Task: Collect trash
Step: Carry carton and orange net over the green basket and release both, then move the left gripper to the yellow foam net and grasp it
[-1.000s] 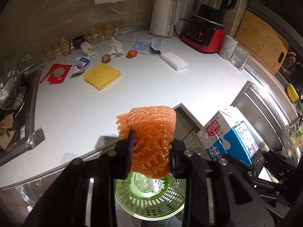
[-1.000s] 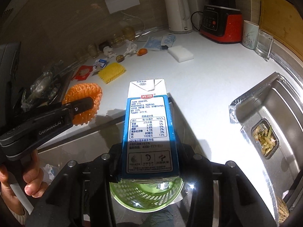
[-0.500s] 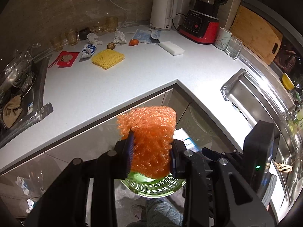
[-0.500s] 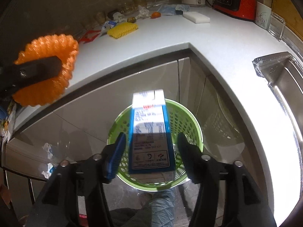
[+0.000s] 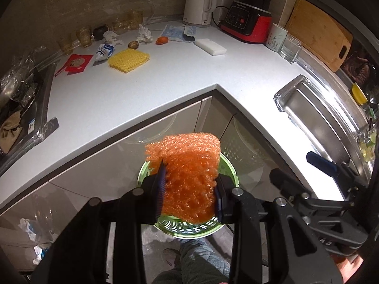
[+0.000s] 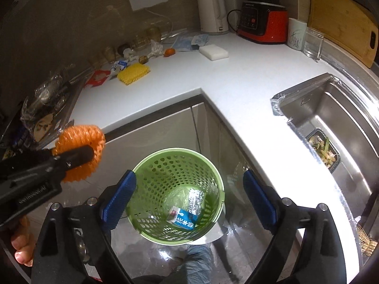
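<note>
My left gripper is shut on an orange foam net and holds it above the green perforated trash basket on the floor. It shows at the left of the right wrist view too. My right gripper is open and empty above the basket. A blue-and-white milk carton lies at the basket's bottom beside a foil wrapper. Trash on the white counter includes a yellow foam net, a small carton, a red packet and crumpled tissues.
A kettle, a red blender, a mug, a glass, a white sponge and a cutting board stand at the back. A sink is at the right. Cabinet fronts lie under the counter edge.
My right gripper opened and let go of the milk carton, which dropped into the green basket. My left gripper, still holding the orange net, moved back over the basket.
</note>
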